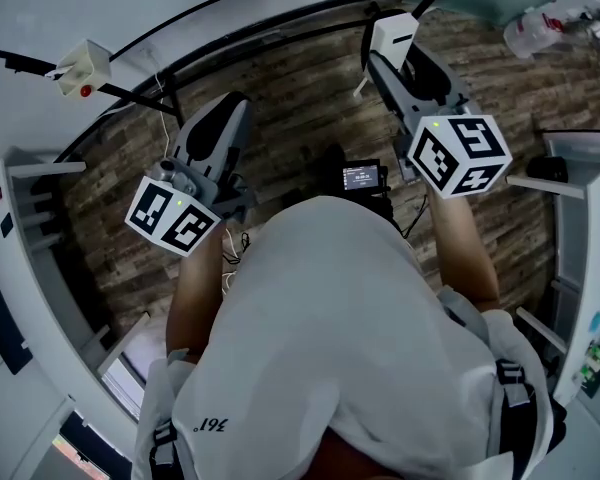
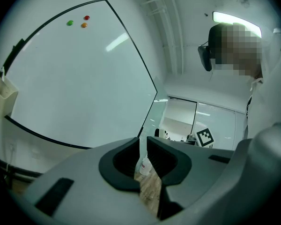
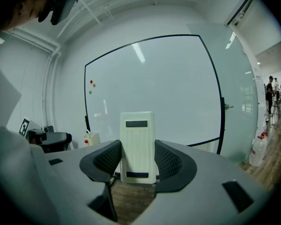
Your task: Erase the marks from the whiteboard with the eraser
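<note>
The right gripper has its two black fingers shut tight on the white plastic block eraser. The eraser sticks out past the finger tips. The left gripper has its black fingers almost together, with only a thin gap and nothing in it. Both grippers are up over the brown wooden floor. The big white whiteboard with a thin black frame is far in front of the eraser and not touching it. Three small round magnets, red, green and orange, sit near the board's left side. A little white box with a red button hangs by the board's left edge.
</note>
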`<state>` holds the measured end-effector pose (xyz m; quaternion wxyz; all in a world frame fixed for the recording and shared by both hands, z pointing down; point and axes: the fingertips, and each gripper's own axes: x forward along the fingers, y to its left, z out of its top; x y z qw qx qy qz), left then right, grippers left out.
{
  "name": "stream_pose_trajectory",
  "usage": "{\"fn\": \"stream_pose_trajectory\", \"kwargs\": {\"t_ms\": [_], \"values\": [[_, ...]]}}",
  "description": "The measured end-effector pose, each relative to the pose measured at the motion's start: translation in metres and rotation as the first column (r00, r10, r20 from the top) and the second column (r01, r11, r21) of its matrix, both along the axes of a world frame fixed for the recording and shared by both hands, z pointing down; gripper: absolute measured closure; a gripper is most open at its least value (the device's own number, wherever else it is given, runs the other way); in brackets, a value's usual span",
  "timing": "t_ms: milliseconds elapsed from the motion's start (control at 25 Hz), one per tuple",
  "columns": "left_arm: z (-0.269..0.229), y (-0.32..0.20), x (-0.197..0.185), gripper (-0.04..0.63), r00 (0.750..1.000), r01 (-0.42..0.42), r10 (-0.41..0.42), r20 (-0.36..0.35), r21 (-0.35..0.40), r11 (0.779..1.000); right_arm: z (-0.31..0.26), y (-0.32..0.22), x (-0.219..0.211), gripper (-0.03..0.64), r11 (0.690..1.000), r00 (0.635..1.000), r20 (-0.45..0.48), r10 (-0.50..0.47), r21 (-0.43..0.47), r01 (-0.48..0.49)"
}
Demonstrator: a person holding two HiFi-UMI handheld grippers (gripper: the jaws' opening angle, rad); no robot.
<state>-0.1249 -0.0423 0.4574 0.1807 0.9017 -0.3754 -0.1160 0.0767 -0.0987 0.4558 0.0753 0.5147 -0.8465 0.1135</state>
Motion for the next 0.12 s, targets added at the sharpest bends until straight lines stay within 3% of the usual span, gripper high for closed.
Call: {"fn": "stream_pose_trajectory", "kwargs": {"t_ms": [120], "values": [[0.0025, 0.0023, 0.0010, 0.540, 1.000, -0.004, 0.004, 0.002, -0.001, 1.000, 0.0032, 0.0019, -0.0010, 0.374, 1.000, 1.000, 0.001, -0.001, 0.000, 0.001]]}}
